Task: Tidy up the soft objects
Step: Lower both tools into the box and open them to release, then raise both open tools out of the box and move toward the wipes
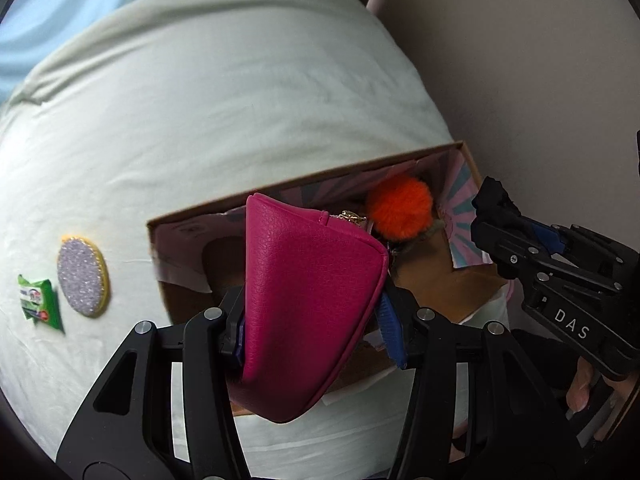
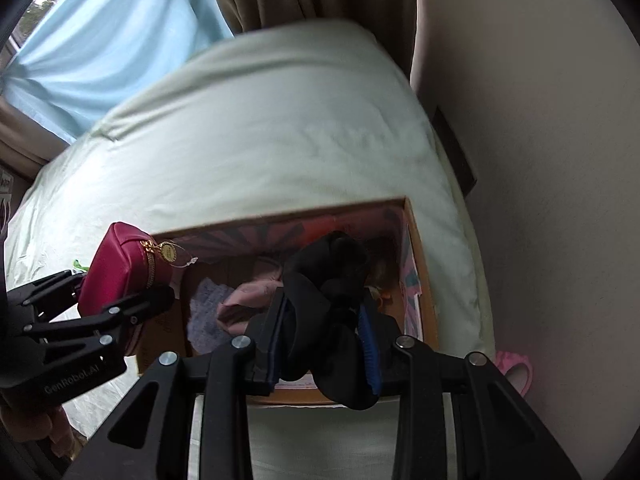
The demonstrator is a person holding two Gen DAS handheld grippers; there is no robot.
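Landmark: cardboard box (image 2: pixel 420 280), open-top, on pale bedsheet (image 1: pixel 240 100). Item 1: magenta pouch (image 1: pixel 312 292), faux-leather, zip w/ gold tag; clamped in left gripper (image 1: pixel 316 320), held above box's near-left edge. Prob. light, semi-stiff shell, slick surface, so a grip across the body as now looks sound; zip tag is no handle. Item 2: black fabric bundle (image 2: pixel 328 304), limp, pinched in right gripper (image 2: pixel 324 344), hanging over box interior; will sag, so take at bunched middle. Inside box: orange pom-pom (image 1: pixel 400 208), pink cloth (image 2: pixel 248 296), grey knit piece (image 2: pixel 206 312). Outside box, to its left on the sheet: round sparkly pad (image 1: pixel 82 278), green packet (image 1: pixel 38 296).
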